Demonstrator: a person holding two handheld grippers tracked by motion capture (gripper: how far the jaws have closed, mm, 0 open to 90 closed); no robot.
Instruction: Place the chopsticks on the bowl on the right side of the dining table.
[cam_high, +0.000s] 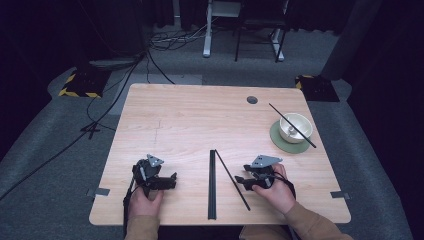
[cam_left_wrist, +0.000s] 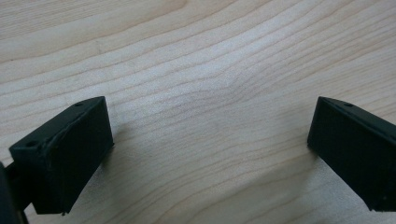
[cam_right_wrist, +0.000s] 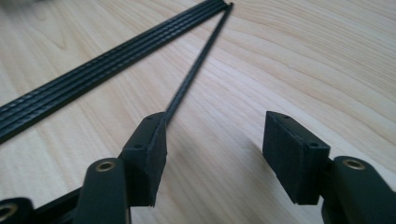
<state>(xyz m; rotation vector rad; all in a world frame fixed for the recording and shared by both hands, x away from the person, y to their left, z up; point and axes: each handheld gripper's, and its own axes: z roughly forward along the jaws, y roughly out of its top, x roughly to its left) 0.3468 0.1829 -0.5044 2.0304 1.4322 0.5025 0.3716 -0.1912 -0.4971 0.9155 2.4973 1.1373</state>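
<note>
A flat bundle of black rods (cam_high: 212, 186) lies lengthwise in the middle of the wooden table (cam_high: 200, 115). One thin black rod (cam_high: 232, 180) slants away from the bundle's far end toward the front right. My right gripper (cam_high: 241, 179) rests just right of that rod, open. In the right gripper view the thin rod (cam_right_wrist: 196, 65) runs down to the outer side of the left jaw, and only bare wood lies inside the right gripper (cam_right_wrist: 215, 135). The bundle (cam_right_wrist: 93, 77) lies farther left. My left gripper (cam_high: 170, 181) sits near the front left, and in its own view the left gripper (cam_left_wrist: 210, 140) stands wide open over bare wood.
A white bowl (cam_high: 295, 126) stands on a green coaster (cam_high: 282, 142) at the right, with another black rod (cam_high: 306, 137) laid across it. A round cable hole (cam_high: 252, 99) is near the far edge. Tape tabs mark the front corners.
</note>
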